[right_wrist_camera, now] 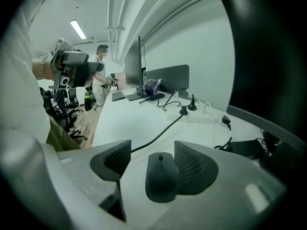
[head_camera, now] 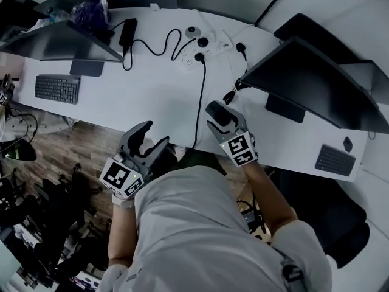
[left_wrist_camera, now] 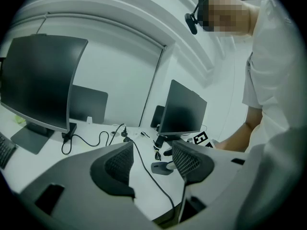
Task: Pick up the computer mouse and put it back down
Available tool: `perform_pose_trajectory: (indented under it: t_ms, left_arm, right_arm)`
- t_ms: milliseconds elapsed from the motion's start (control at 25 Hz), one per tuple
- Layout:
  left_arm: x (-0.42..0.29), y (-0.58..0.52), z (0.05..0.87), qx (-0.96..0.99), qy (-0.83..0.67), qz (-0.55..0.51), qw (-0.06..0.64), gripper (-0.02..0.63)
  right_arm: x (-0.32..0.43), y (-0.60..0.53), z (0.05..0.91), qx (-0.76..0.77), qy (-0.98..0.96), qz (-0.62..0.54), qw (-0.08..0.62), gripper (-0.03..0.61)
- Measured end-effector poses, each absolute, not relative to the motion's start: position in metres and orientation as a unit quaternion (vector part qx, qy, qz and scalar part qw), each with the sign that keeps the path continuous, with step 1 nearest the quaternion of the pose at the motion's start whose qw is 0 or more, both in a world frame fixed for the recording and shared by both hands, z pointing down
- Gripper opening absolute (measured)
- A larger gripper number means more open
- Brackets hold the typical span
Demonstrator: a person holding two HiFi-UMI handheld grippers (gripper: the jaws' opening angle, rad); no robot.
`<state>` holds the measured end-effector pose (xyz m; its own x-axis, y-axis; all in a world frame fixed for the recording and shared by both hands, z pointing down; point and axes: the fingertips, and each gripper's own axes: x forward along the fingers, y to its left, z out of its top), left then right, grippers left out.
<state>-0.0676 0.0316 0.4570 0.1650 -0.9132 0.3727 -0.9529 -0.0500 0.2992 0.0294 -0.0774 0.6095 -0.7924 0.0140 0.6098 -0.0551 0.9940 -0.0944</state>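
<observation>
Your right gripper (right_wrist_camera: 152, 155) — released, straddling mouse (right_wrist_camera: 160, 177) (nearer one pad (right_wrist_camera: 193, 166)) | your left gripper (left_wrist_camera: 152, 160) — released, empty, left of mouse.

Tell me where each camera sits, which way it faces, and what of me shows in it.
Head view: on the head, looking steeply down at the desk; shows torso, arms, left gripper and right gripper.
Left gripper view: on the left gripper, facing across the desk to a monitor; shows its open jaws, torso, right arm.
Right gripper view: on the right gripper, facing along the desk; shows its open jaws round the mouse.
Shared: each gripper view shows the other gripper; all show the cable.
</observation>
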Motion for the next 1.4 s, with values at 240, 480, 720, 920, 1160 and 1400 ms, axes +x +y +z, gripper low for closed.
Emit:
perform_pose_trajectory:
  t_ms: [240, 480, 720, 920, 1160, 1400]
  left_arm:
    - [-0.067, 0.033, 0.465, 0.711, -0.652, 0.036, 0.260, 0.233]
    - [-0.068, 0.037, 0.474, 0.702, -0.658, 0.039, 0.270, 0.233]
    - [-0.072, 0.041, 0.478, 0.695, -0.663, 0.038, 0.276, 0.233]
    - [-0.075, 0.040, 0.477, 0.693, -0.666, 0.035, 0.276, 0.233]
    - [-0.080, 0.038, 0.476, 0.696, -0.662, 0.034, 0.277, 0.233]
    - [-0.089, 0.034, 0.478, 0.702, -0.655, 0.037, 0.276, 0.233]
  right_arm:
    - [0.029, -0.085, 0.636, 0.006, -0.936, 0.062, 0.347, 0.276]
    - [0.027, -0.090, 0.659, 0.004, -0.928, 0.074, 0.366, 0.284]
    - [0.025, -0.091, 0.673, 0.002, -0.923, 0.077, 0.378, 0.285]
    - [0.027, -0.089, 0.687, -0.002, -0.914, 0.078, 0.397, 0.285]
    - [0.026, -0.089, 0.690, 0.009, -0.914, 0.057, 0.401, 0.285]
    - [0.024, -0.090, 0.690, 0.012, -0.911, 0.052, 0.409, 0.285]
